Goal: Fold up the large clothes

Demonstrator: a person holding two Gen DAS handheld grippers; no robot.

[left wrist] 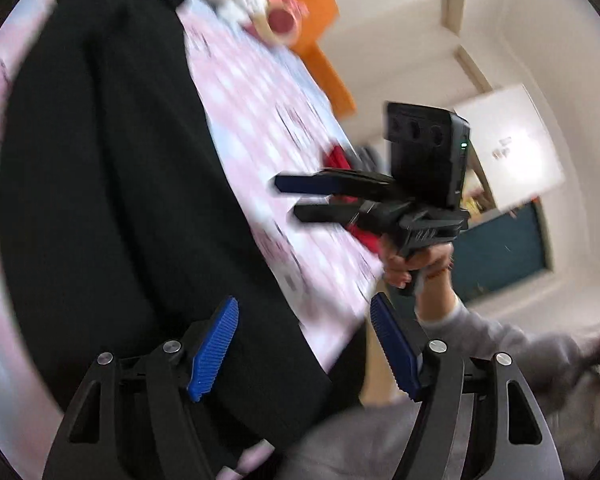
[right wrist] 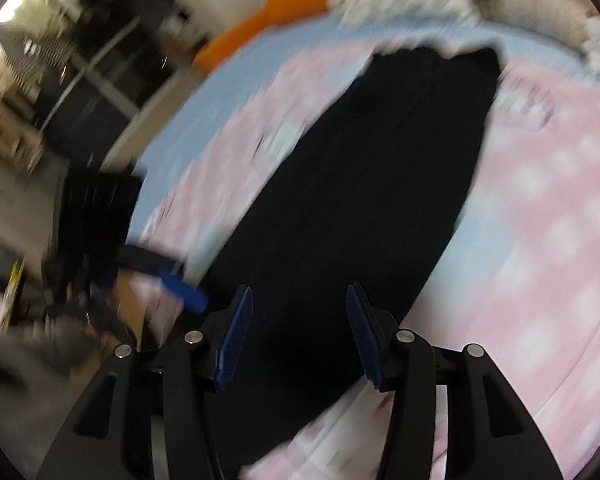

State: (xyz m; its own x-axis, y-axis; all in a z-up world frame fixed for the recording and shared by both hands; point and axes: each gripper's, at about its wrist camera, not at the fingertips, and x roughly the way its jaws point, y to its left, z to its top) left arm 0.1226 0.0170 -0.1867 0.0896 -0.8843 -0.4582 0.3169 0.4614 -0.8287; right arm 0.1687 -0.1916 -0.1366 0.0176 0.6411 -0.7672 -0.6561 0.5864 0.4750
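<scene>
A long black garment (right wrist: 364,200) lies flat on the pink patterned bed sheet (right wrist: 540,208), its long axis running away from both claws. The right claw (right wrist: 300,336) hangs over the near end, jaws apart and empty. The left claw (left wrist: 304,344), also apart and empty, sits at that end's edge. Blur makes it hard to be sure, but the right looks better centred.

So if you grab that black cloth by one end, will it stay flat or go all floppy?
Probably floppy: the black cloth lies limp and flat on the pink sheet, with soft creases running along it. It looks long, so the free end would likely droop and drag. It seems unlikely to slip much, since the blue pads are ribbed.
</scene>
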